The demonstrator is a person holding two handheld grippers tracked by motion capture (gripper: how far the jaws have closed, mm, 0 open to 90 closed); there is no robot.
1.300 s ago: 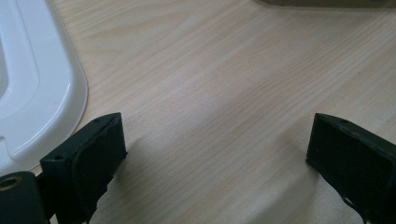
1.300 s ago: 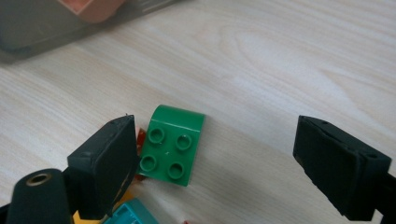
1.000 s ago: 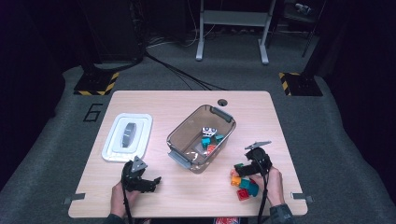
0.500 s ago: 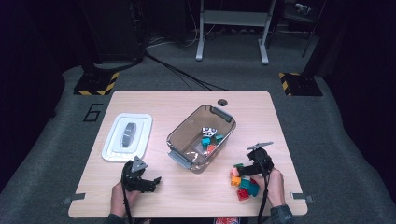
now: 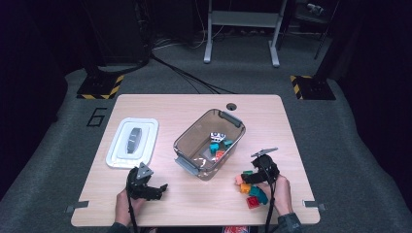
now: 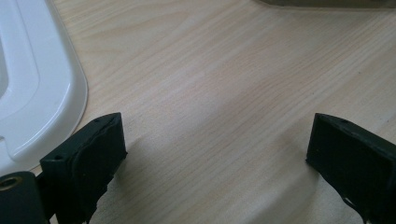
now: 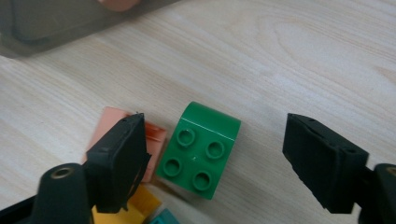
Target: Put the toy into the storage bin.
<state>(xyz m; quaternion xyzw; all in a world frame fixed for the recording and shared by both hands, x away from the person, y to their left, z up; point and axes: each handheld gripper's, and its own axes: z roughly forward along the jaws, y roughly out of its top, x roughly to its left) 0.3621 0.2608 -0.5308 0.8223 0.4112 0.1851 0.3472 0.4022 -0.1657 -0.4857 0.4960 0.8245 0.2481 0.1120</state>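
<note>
A green four-stud brick (image 7: 200,150) lies on the wooden table between the jaws of my right gripper (image 7: 224,158). The jaws have just been closing but stand apart from the brick, so the gripper is open. In the high view this gripper (image 5: 248,177) hovers over a small heap of bricks (image 5: 250,189) at the front right. A salmon brick (image 7: 112,126) and a yellow one (image 7: 123,210) lie beside the left jaw. My left gripper (image 6: 215,158) rests open over bare wood, at the front left (image 5: 154,190) in the high view.
A clear brown bin (image 5: 231,121) with several bricks inside stands mid-table. Its white lid (image 5: 145,145) lies at the left, its rim (image 6: 56,116) close to my left gripper. A round hole (image 5: 231,106) sits near the table's far edge.
The right gripper has shifted slightly over the heap of bricks. The left hand has kept still.
</note>
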